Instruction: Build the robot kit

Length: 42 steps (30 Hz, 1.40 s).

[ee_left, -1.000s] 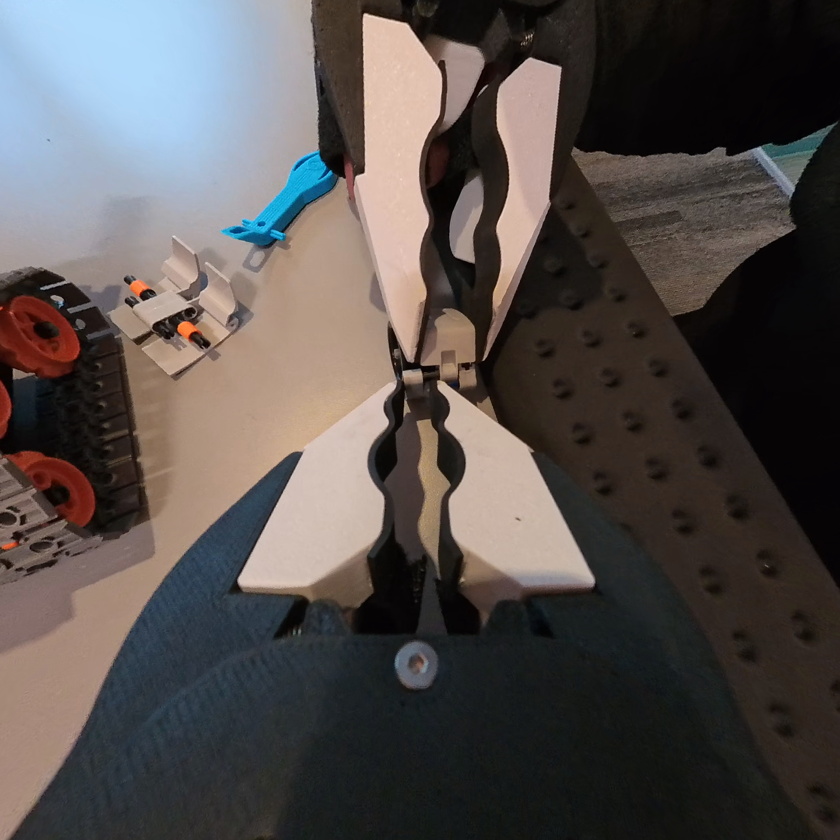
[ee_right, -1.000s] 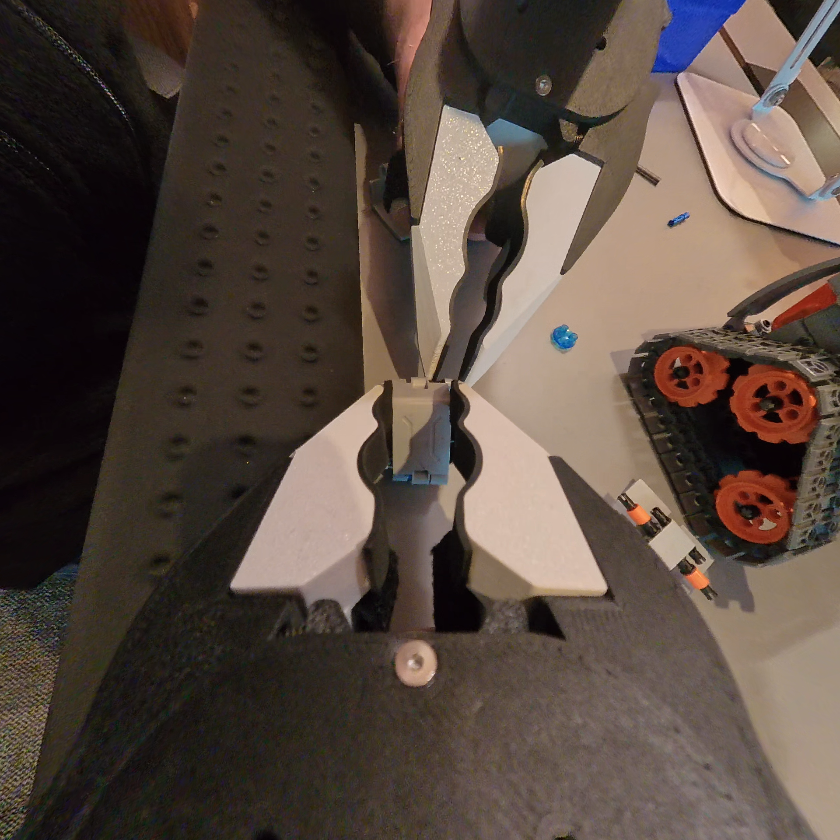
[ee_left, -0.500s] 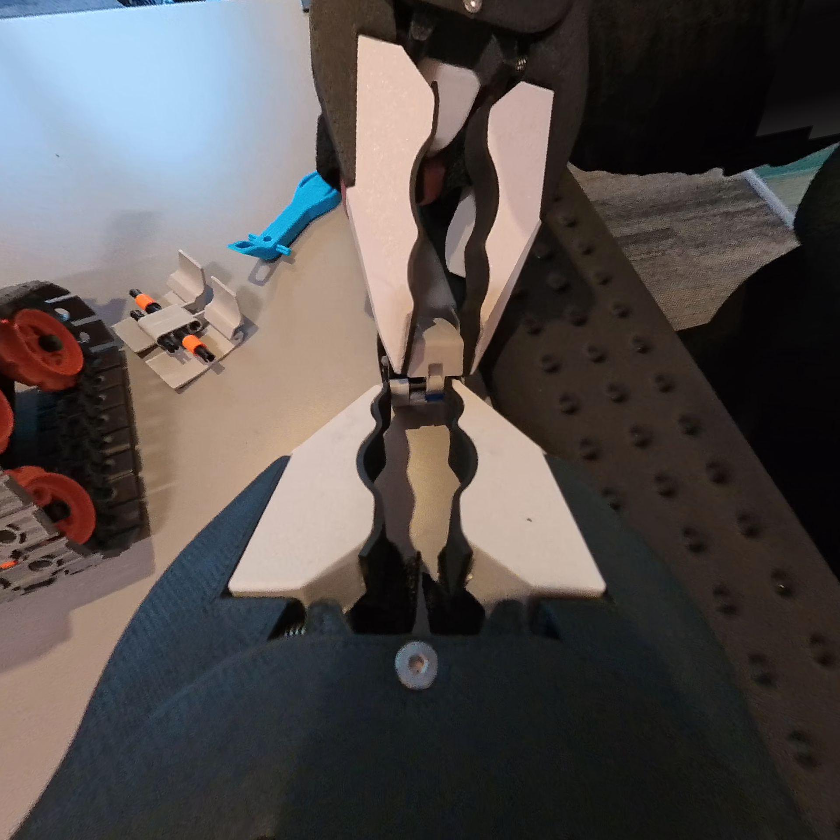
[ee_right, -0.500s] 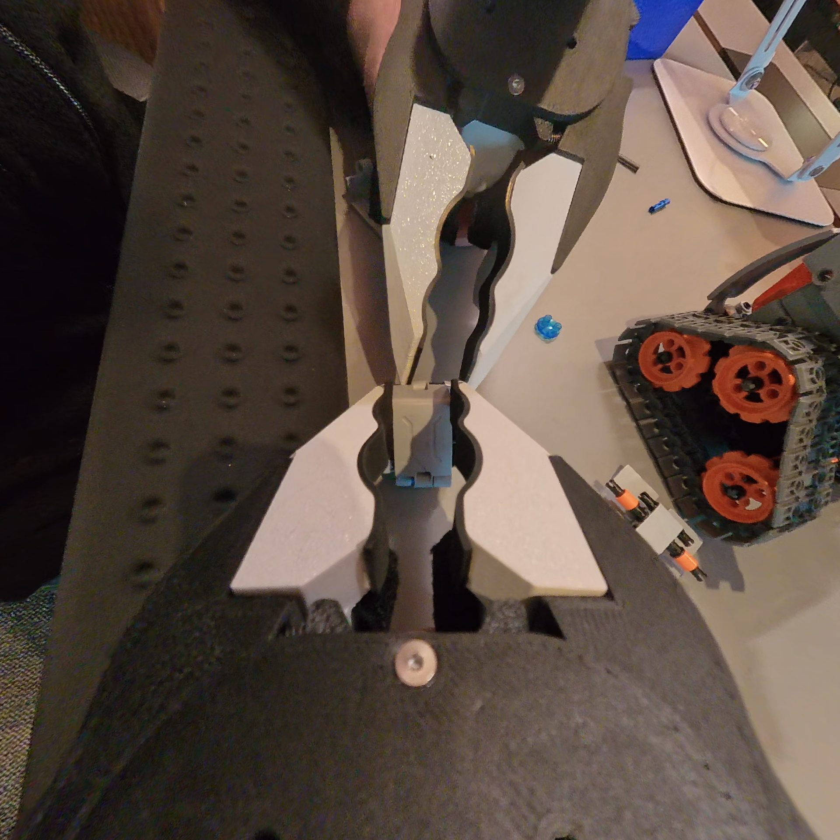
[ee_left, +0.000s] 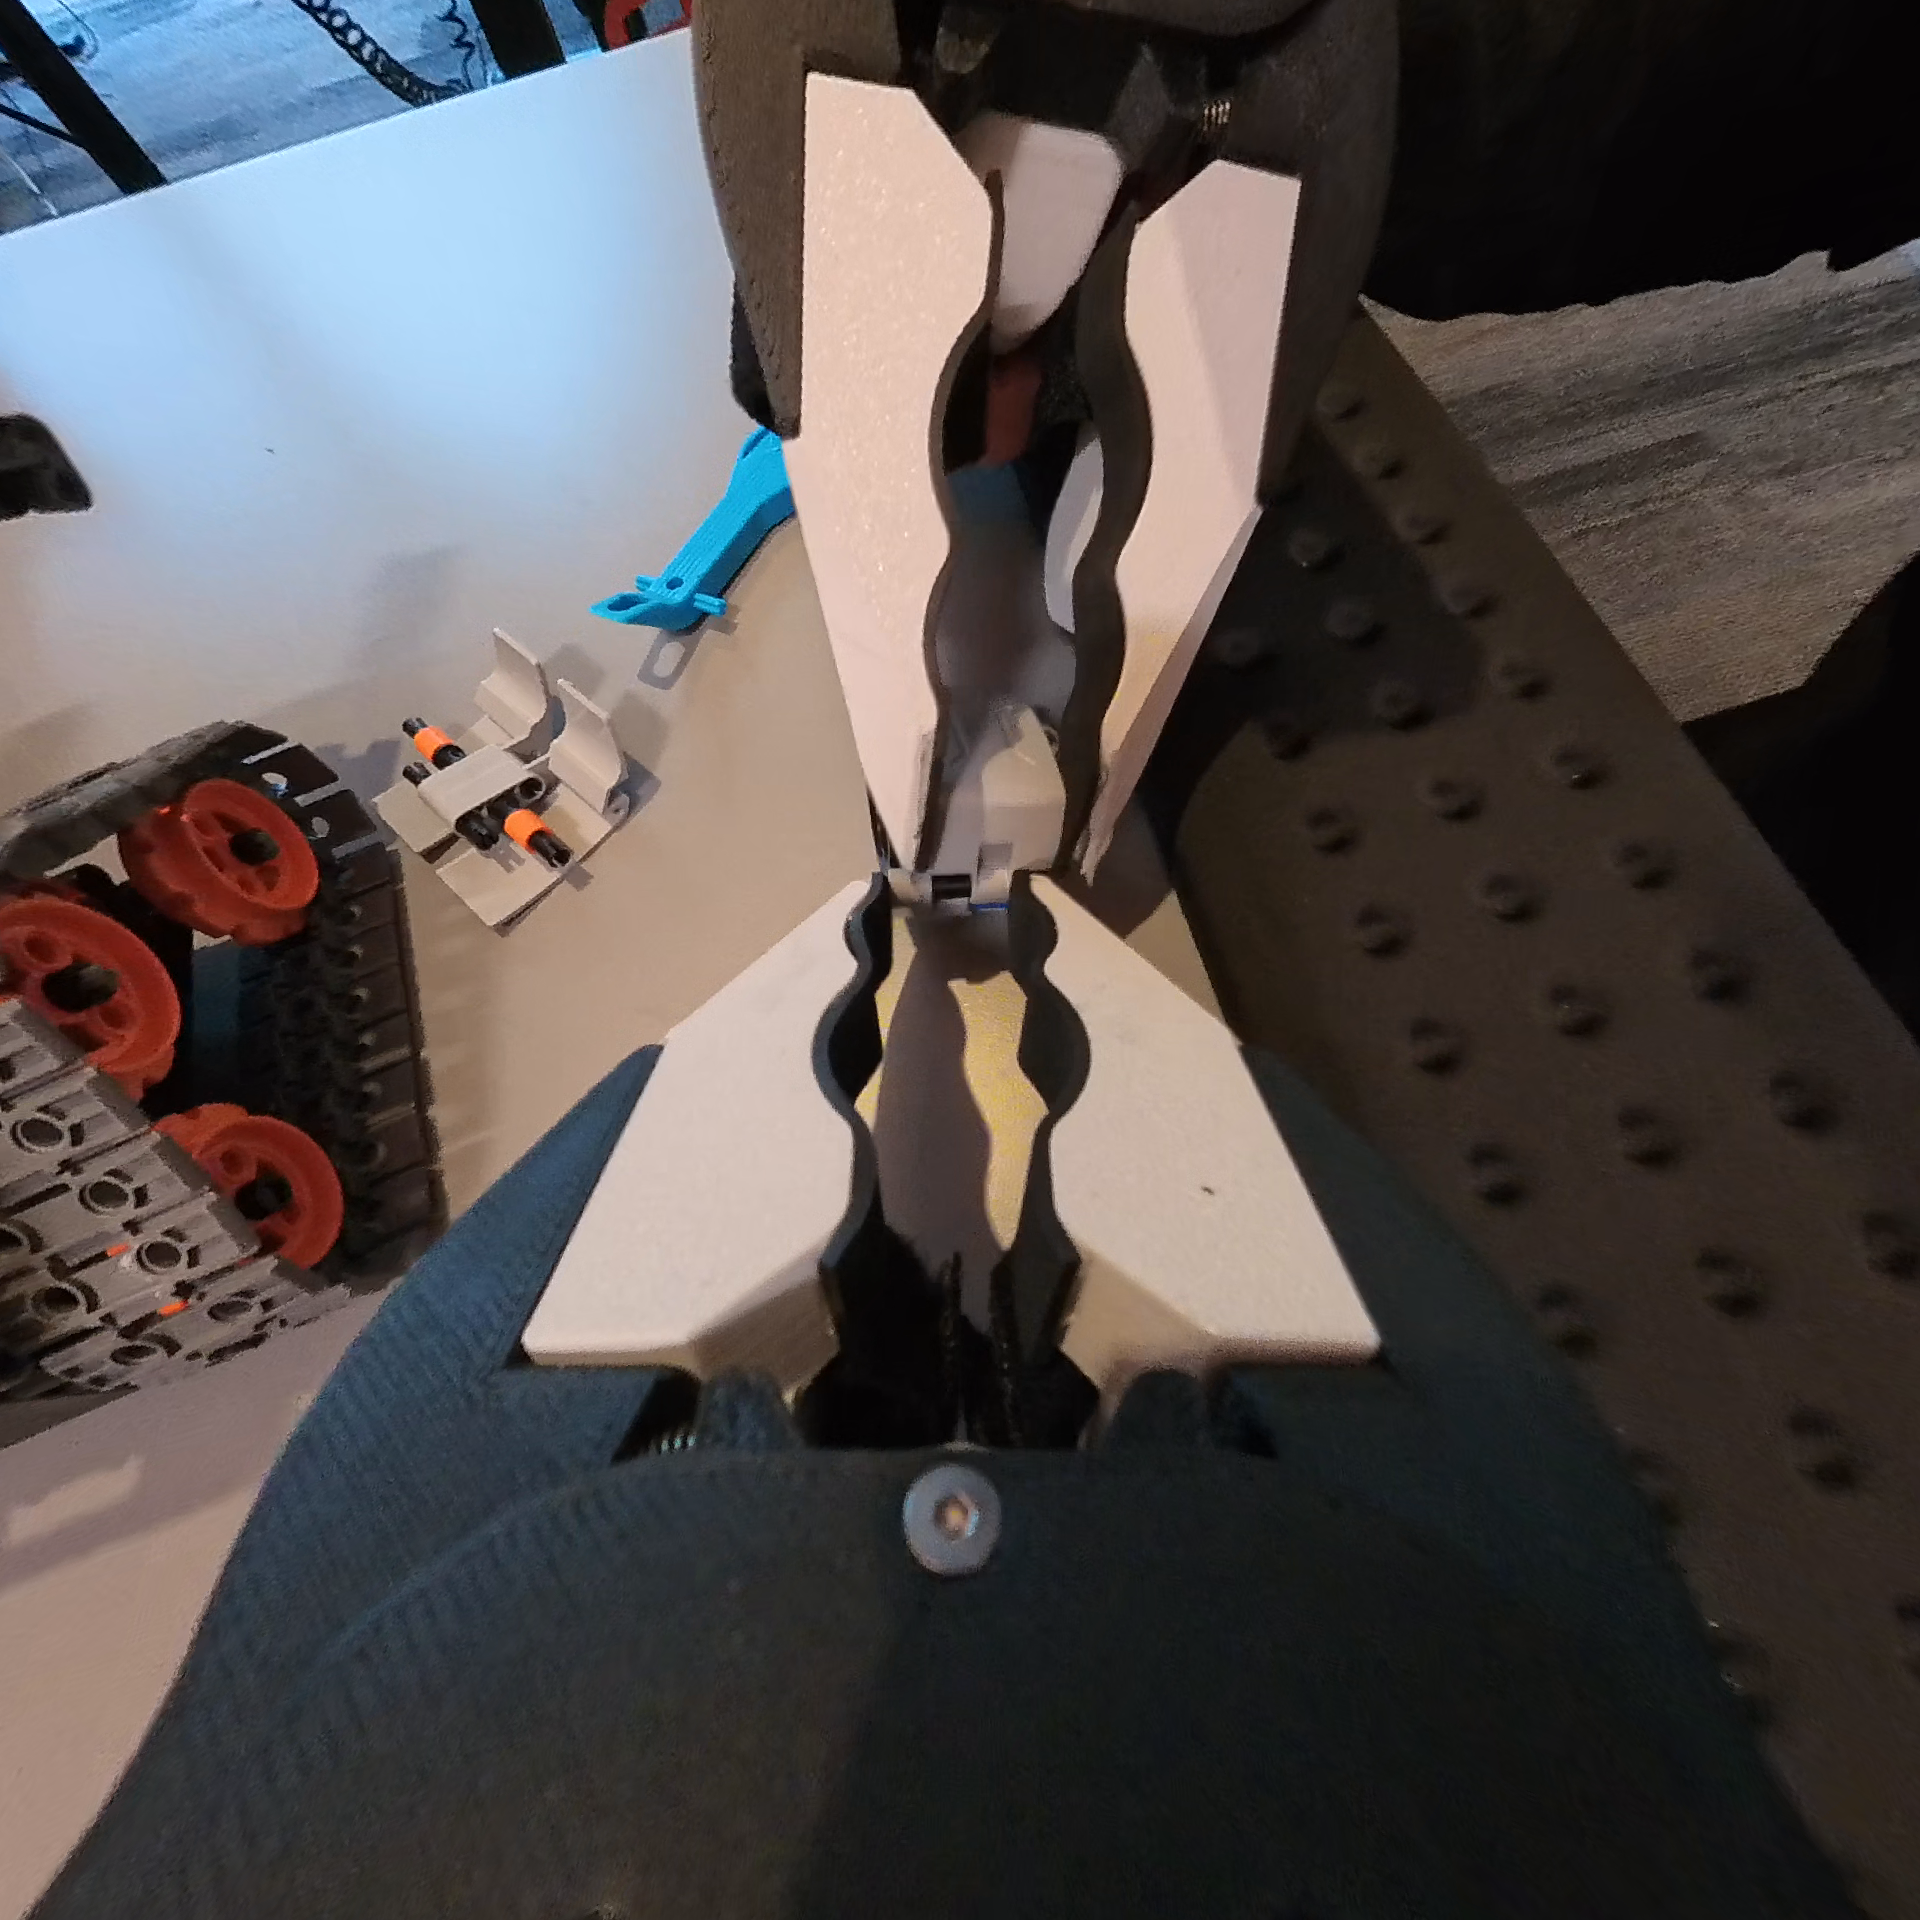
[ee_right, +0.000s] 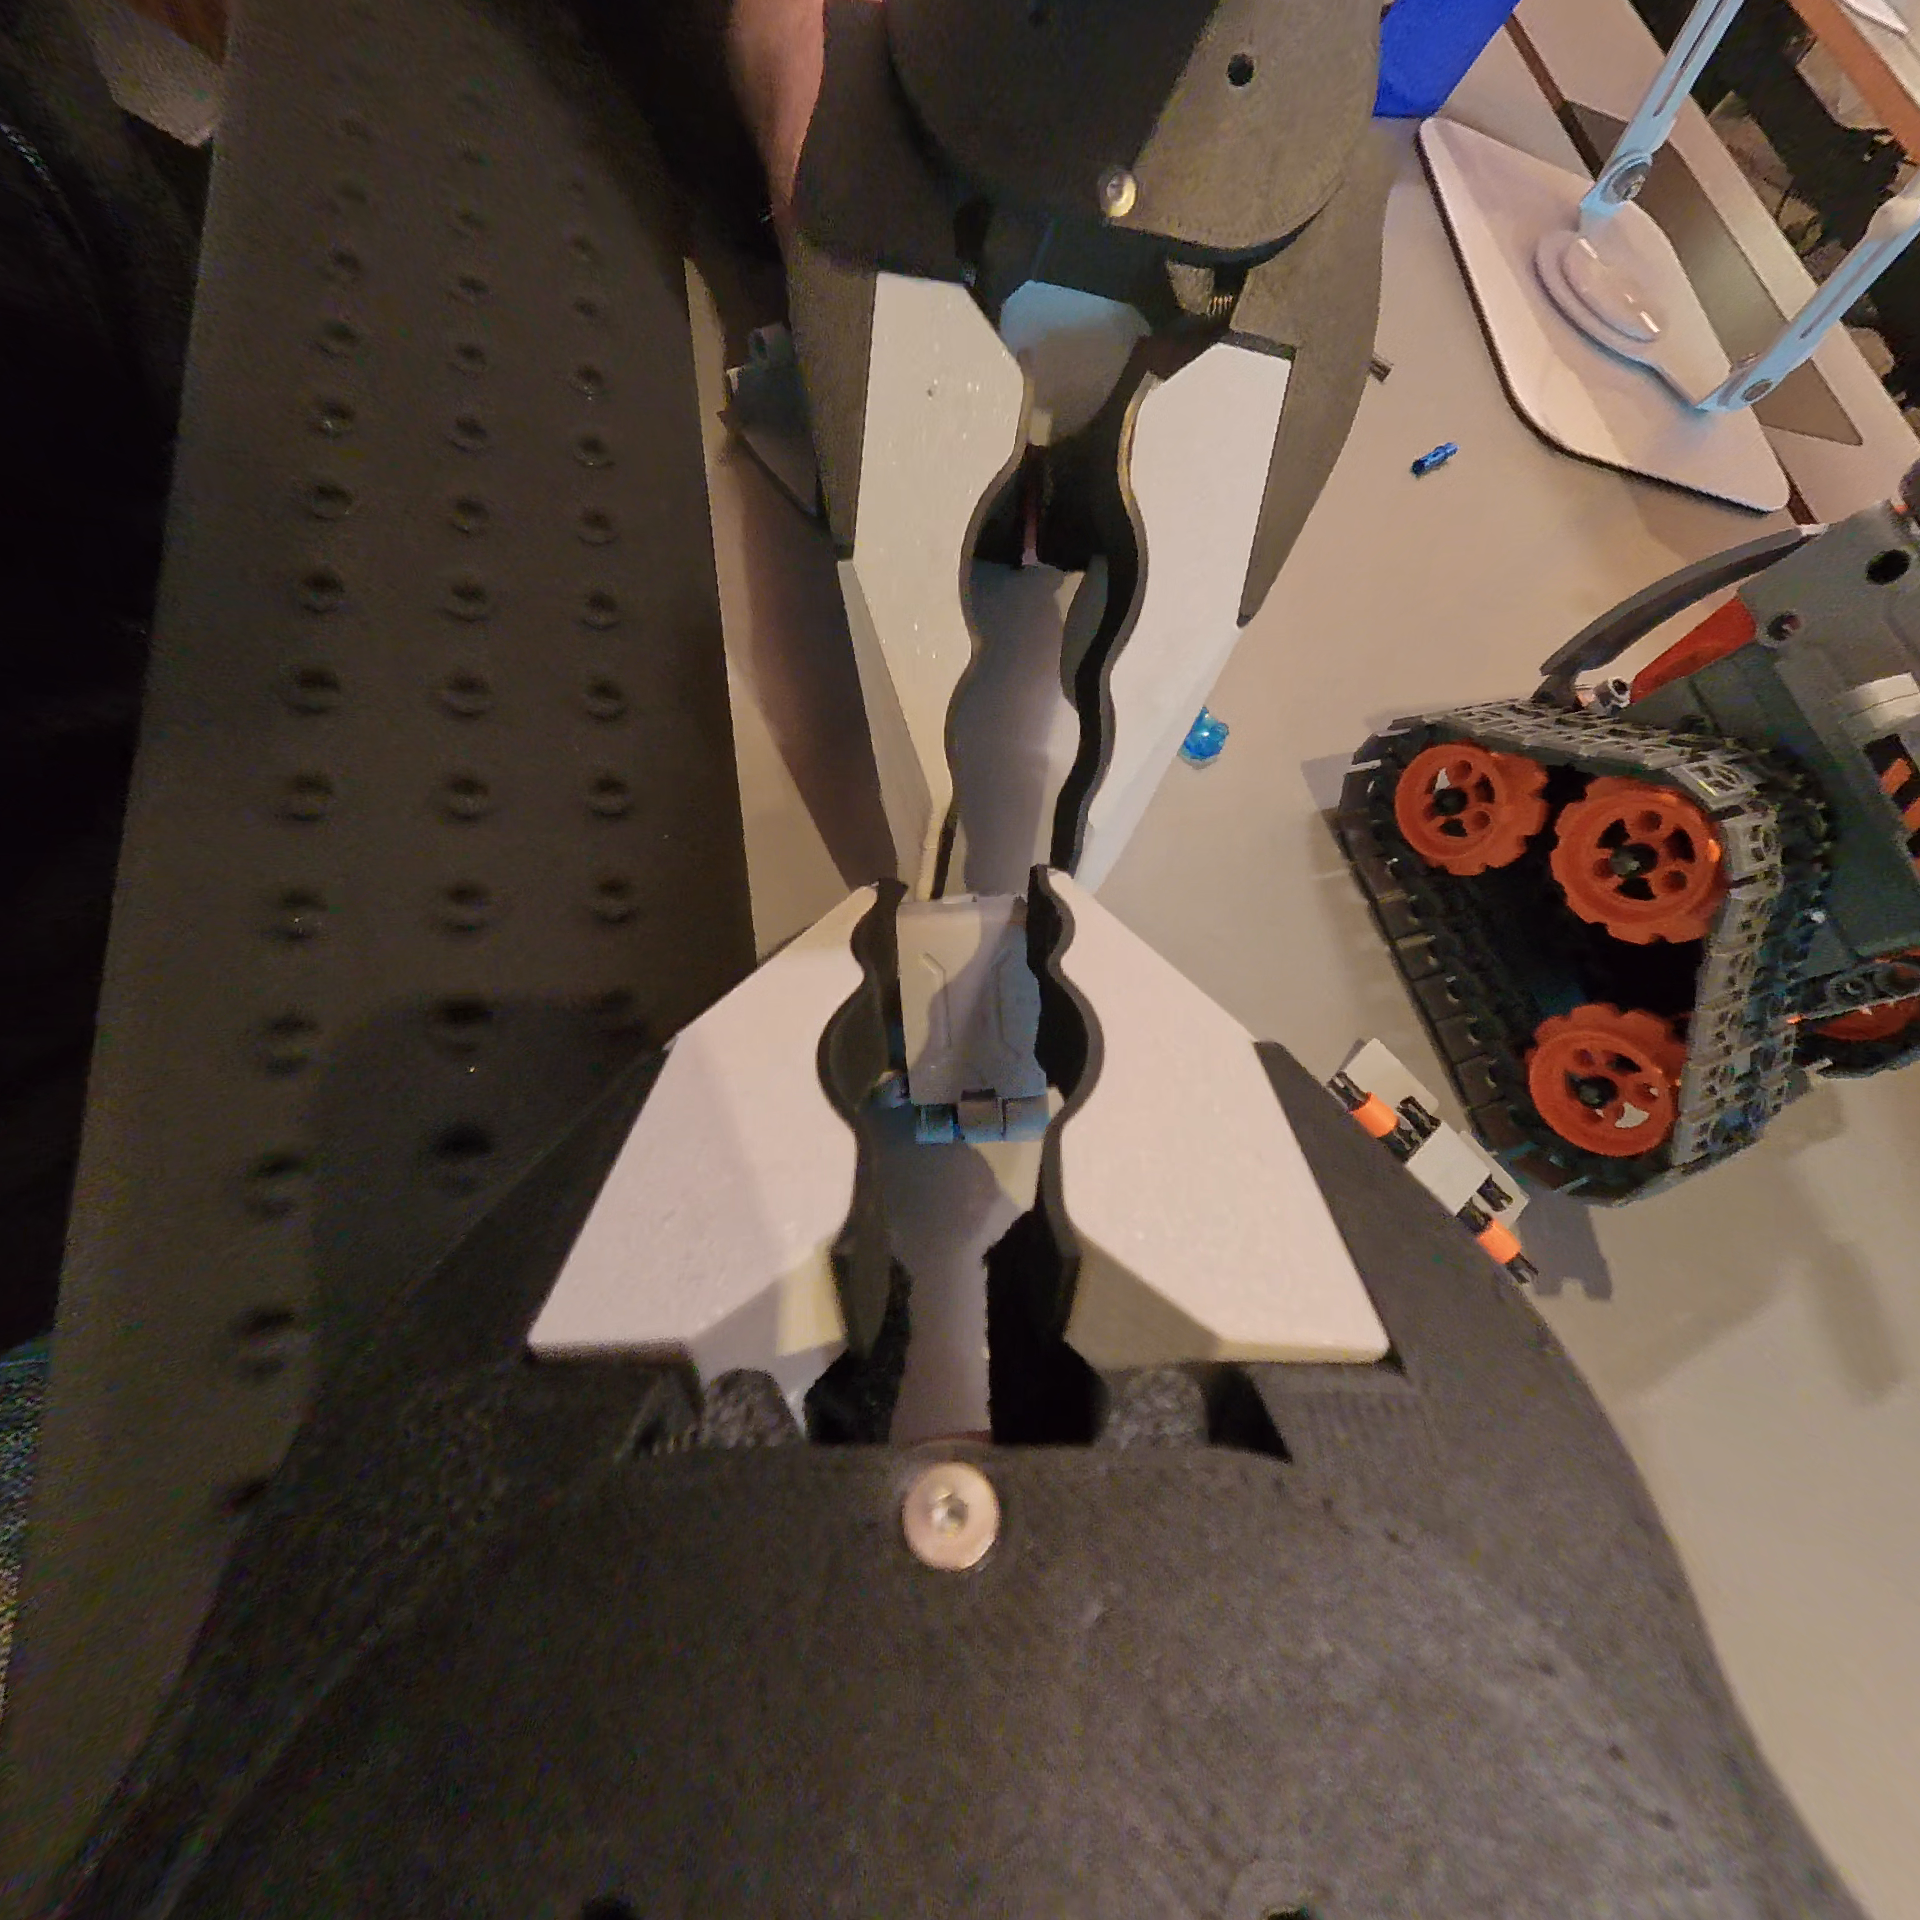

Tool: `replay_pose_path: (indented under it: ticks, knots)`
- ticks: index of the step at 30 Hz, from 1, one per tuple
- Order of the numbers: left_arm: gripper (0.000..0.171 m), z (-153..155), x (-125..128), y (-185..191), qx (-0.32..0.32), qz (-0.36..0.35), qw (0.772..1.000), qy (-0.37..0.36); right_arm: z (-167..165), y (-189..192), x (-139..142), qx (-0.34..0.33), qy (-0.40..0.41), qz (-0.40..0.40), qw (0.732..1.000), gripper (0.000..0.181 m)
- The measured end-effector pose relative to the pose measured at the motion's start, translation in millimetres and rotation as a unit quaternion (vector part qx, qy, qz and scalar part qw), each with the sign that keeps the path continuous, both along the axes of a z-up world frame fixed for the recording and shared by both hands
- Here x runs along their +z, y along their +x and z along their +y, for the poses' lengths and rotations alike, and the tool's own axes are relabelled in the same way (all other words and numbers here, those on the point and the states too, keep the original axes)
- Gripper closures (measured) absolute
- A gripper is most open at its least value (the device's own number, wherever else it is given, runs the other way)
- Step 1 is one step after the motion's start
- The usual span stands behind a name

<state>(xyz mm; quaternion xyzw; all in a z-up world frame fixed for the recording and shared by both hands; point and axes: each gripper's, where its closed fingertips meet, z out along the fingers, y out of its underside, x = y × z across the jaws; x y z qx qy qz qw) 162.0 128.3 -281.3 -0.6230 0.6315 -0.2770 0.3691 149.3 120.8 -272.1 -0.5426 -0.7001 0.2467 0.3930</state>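
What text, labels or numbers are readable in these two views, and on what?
None readable.
The grey piece in the right gripper bears only moulded lines, no letters.
The tracked vehicle, blue tool and perforated black panel show no writing.

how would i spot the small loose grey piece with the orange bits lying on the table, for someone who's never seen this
Find the tracked vehicle with orange wheels on the grey table. Just beside its track lies a small grey assembly, between the vehicle and a flat blue tool. Nothing else nearby has its curved grey panels and black pins with orange collars.
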Motion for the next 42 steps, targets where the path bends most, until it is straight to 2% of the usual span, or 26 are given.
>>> replay_pose_path:
  ticks: [8,14,16,21,26,29,35,42]
  knots:
    - [0.152,3.5,-0.4,1.1,0.015,0.006,1.0,0.012,2.8,1.4,0.4,-0.001,-0.011,0.007,1.0,0.158]
    - [0.151,5.1,10.0,-4.1,0.007,0.049,0.999,0.003,6.8,6.1,4.6,-0.005,-0.042,0.019,0.999,0.158]
    - [0.152,1.9,4.0,-3.1,0.005,0.068,0.998,-0.009,4.7,6.8,2.1,-0.001,-0.05,0.012,0.999,0.157]
    - [0.152,3.8,2.6,1.0,0.016,0.058,0.998,-0.018,5.8,9.0,-0.3,-0.007,-0.04,0.001,0.999,0.157]
    - [0.144,3.2,1.7,3.2,0.009,0.037,0.999,-0.03,8.5,11.0,-0.3,-0.013,-0.043,0.001,0.999,0.158]
    - [0.152,7.7,2.7,3.6,0.015,0.032,0.999,0.004,9.7,11.1,-0.2,-0.016,-0.038,0.002,0.999,0.158]
    - [0.153,13.3,2.1,4.1,0.034,0.031,0.997,0.06,14.3,10.2,-0.5,-0.031,-0.033,0.002,0.999,0.158]
    - [0.154,18.1,1.4,4.5,0.06,0.041,0.994,0.086,17.8,7.9,-0.7,-0.044,-0.008,-0.001,0.999,0.159]
